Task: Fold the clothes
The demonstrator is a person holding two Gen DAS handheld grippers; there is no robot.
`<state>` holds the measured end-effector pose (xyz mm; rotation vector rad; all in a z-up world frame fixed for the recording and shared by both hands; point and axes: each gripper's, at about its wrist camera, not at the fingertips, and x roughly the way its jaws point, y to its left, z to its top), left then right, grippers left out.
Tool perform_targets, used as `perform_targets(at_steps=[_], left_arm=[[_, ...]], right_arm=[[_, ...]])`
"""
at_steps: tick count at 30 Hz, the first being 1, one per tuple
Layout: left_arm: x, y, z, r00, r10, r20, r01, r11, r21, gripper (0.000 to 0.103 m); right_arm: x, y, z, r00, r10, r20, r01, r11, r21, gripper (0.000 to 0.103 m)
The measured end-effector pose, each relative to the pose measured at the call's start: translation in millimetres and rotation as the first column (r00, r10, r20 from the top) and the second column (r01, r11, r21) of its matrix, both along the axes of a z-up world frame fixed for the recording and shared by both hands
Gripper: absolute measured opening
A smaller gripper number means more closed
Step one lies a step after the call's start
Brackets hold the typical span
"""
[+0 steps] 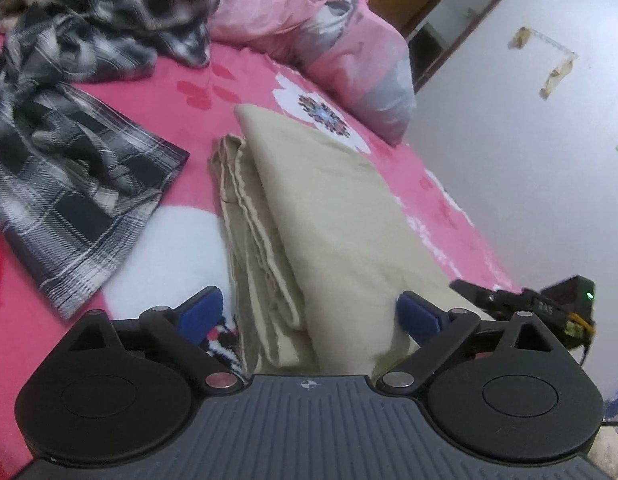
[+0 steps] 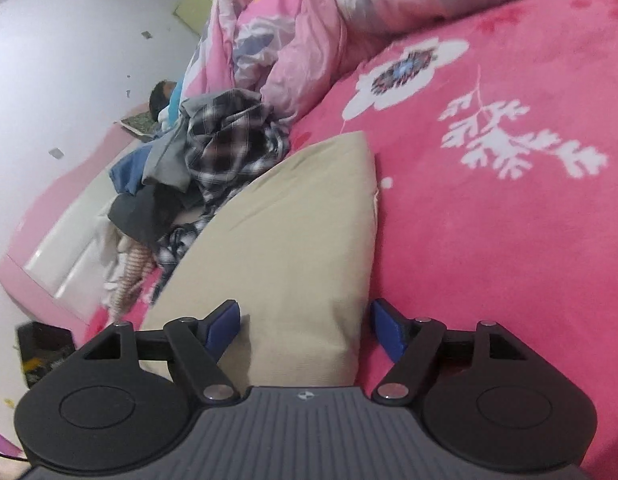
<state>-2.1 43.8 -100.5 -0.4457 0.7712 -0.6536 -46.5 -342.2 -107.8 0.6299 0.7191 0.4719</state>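
Note:
A beige garment (image 1: 329,216) lies folded in a long stack on the pink bedspread (image 1: 197,92), its layered hems along the left side. My left gripper (image 1: 309,314) stands open over the near end of the stack, blue pads on either side of the cloth. In the right wrist view the same beige garment (image 2: 293,248) runs away from me on the bedspread (image 2: 489,240), and my right gripper (image 2: 305,326) is open with its near end between the blue pads. The right gripper's black body (image 1: 549,308) shows at the left view's right edge.
A black-and-white plaid shirt (image 1: 65,184) sprawls crumpled to the left of the beige stack. A pink quilt (image 1: 309,20) and pillow are heaped at the head of the bed. More loose clothes (image 2: 197,168) pile up by the bed's far edge. White wall (image 1: 529,140) borders the bed on the right.

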Motion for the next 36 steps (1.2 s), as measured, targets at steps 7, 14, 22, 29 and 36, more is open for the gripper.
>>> perform_targets(at_steps=[7,14,22,29,36], left_arm=[[11.9,-12.0,-5.8,1.000,-0.028,-0.002,0.028,0.998,-0.055,0.092],[-0.8,-20.9,9.7,0.997,-0.001,0.077,0.002,1.000,-0.021,0.080],[-12.2,-25.2,38.8,0.990,0.005,0.142,0.000,0.999,-0.032,0.073],[-25.7,-54.5,61.0,0.978,-0.041,0.203,0.047,0.999,-0.024,0.072],[-20.6,-106.7,85.7,0.956,-0.137,0.258,0.146,0.989,-0.016,0.072]], right_arm=[[47.9,1.6,-4.0,0.989,0.102,-0.104,-0.090,0.989,0.118,0.071],[60.7,-0.2,-0.4,0.985,0.086,-0.152,-0.063,0.986,0.153,0.028],[40.1,0.6,30.3,0.999,0.049,-0.019,-0.046,0.993,0.111,0.024],[15.9,-23.8,46.5,0.999,0.009,0.045,-0.015,0.991,0.130,0.024],[-11.2,-71.5,66.9,0.991,-0.072,0.111,0.055,0.987,0.151,0.024]])
